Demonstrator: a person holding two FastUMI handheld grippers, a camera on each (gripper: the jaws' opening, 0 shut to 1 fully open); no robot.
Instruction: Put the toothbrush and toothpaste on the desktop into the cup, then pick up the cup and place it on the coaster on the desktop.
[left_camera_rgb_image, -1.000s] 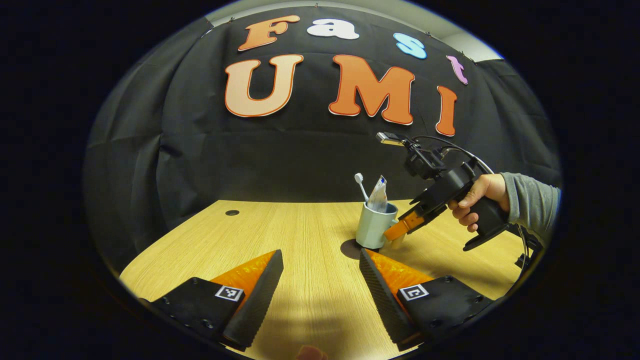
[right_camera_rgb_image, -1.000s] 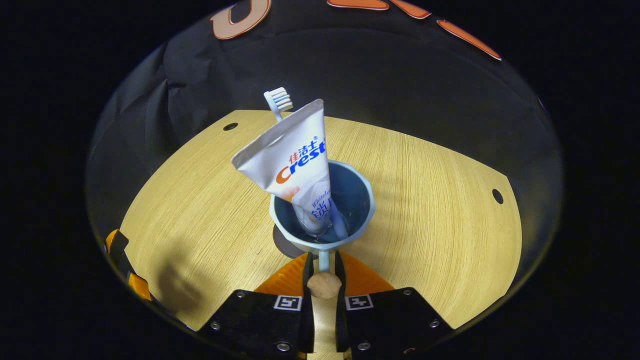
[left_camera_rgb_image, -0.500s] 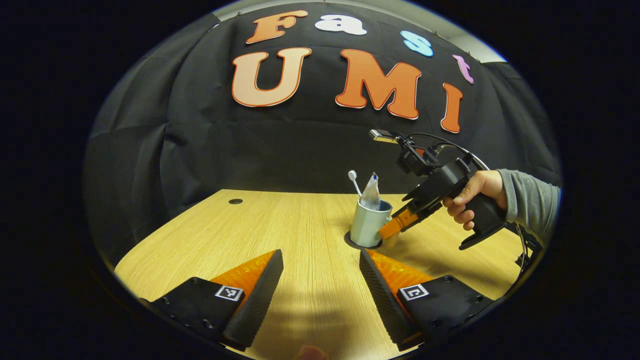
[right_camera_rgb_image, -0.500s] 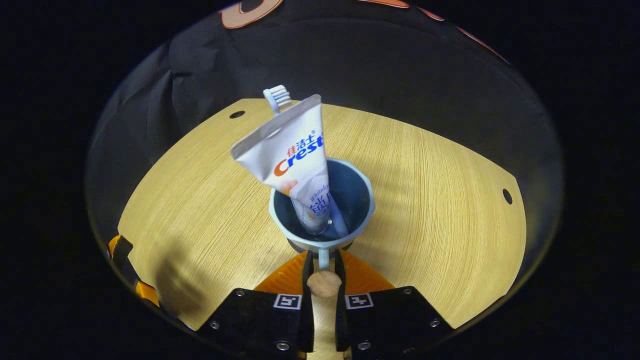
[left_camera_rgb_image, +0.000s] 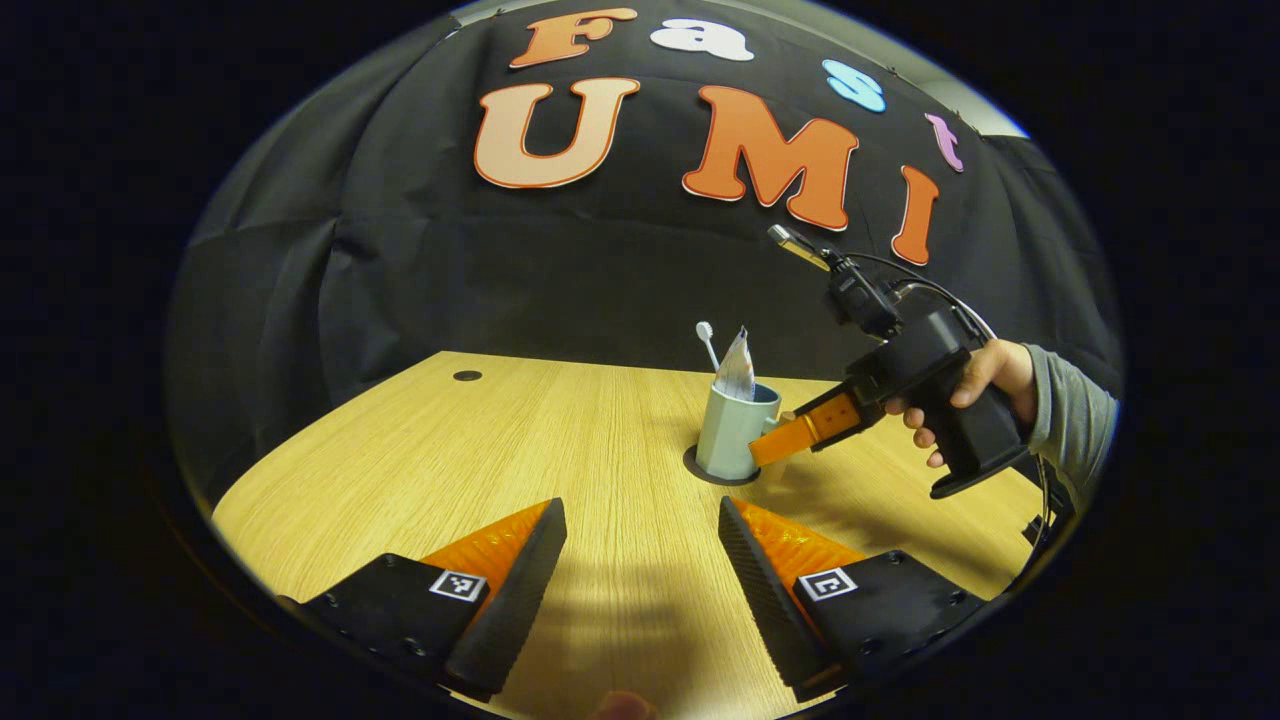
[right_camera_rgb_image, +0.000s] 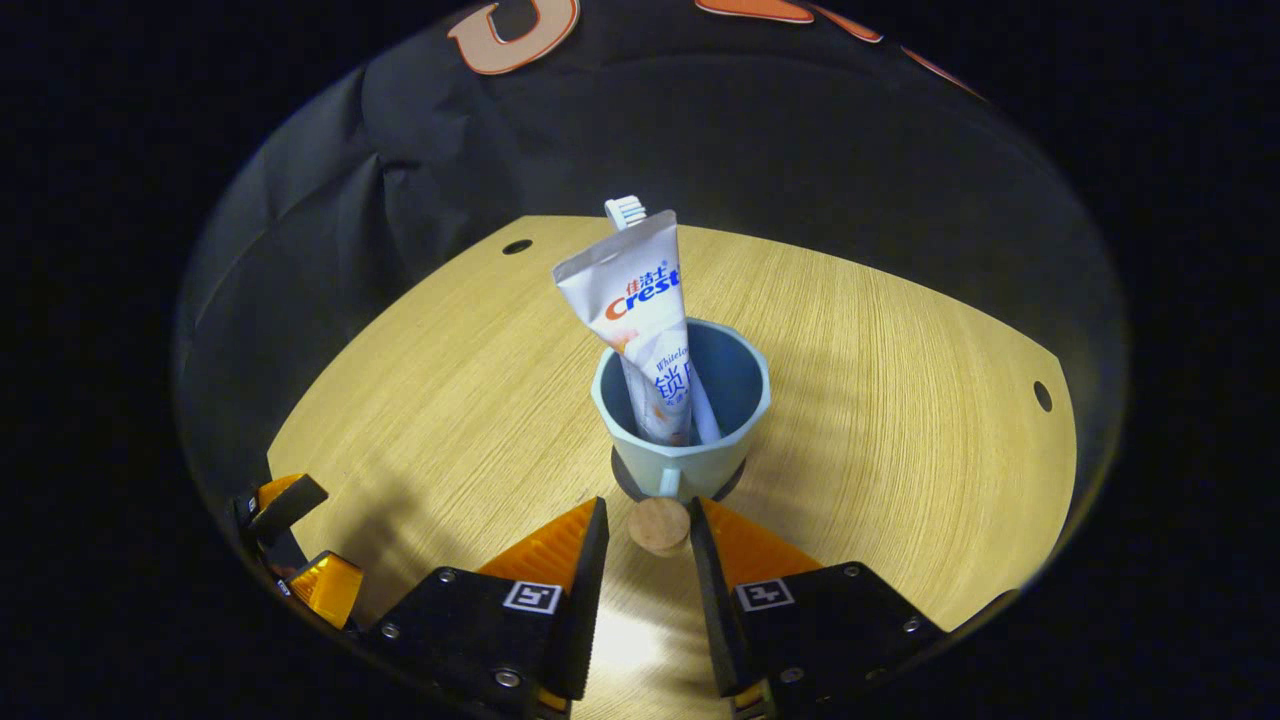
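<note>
A pale blue cup (right_camera_rgb_image: 682, 455) stands upright on a dark round coaster (right_camera_rgb_image: 625, 487) on the wooden desktop. In the cup stand a white toothpaste tube (right_camera_rgb_image: 640, 310) and a toothbrush (right_camera_rgb_image: 628, 209) behind it. My right gripper (right_camera_rgb_image: 647, 512) is open just behind the cup's handle, whose cork knob (right_camera_rgb_image: 660, 524) lies between the fingers untouched. In the left gripper view the cup (left_camera_rgb_image: 728, 432) and coaster (left_camera_rgb_image: 700, 472) sit mid-table, with the right gripper (left_camera_rgb_image: 766, 454) held by a hand (left_camera_rgb_image: 975, 380) beside the handle. My left gripper (left_camera_rgb_image: 640, 520) hovers open over the near table.
The wooden desktop (left_camera_rgb_image: 500, 440) has small round cable holes at its far corners (right_camera_rgb_image: 517, 246) (right_camera_rgb_image: 1044, 396). The black cloth wall closes the back. My left gripper (right_camera_rgb_image: 295, 545) shows at the lower left of the right gripper view.
The right gripper set the cup down on the coaster, opened off the handle and drew back slightly. The left gripper stayed open and nearly still.
</note>
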